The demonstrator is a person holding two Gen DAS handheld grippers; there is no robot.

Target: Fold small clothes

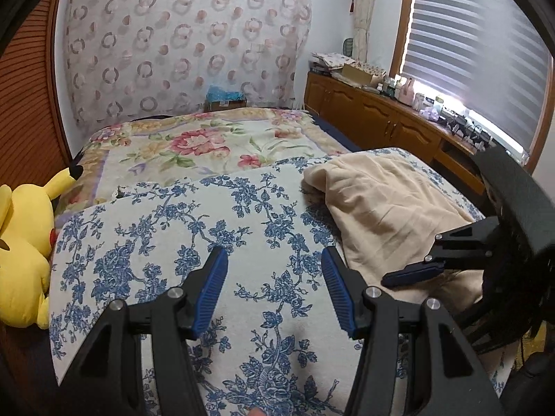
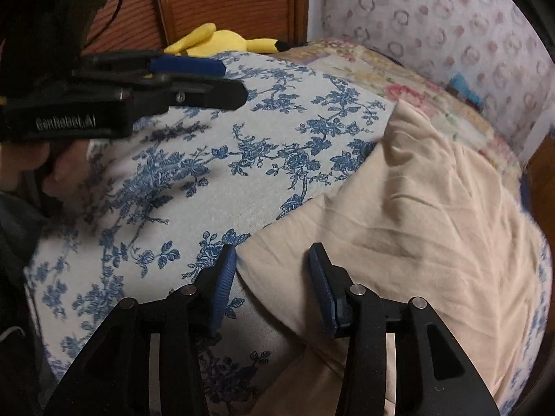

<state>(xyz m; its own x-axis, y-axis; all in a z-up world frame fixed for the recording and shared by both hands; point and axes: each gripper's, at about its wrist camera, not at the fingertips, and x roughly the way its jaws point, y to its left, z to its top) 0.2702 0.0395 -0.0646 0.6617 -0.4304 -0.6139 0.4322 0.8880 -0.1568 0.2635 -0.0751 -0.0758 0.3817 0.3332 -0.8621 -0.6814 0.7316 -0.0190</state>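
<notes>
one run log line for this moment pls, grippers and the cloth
left gripper: open, over blue-flowered cover, empty | right gripper: open, at beige garment edge, no grip | garment: unfolded, rumpled

— What's on the bed besides the work?
— A blue-flowered white cover (image 1: 215, 228), and behind it a quilt (image 1: 194, 142) with pink roses. A yellow plush toy (image 1: 24, 242) lies at the left edge.
— And round the room?
— A circle-patterned curtain (image 1: 180, 41), a wooden cabinet (image 1: 374, 111) crowded with bottles, striped blinds (image 1: 478, 45).

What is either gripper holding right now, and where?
Nothing. Left gripper open over blue-flowered cover; right gripper open at beige garment edge.
</notes>
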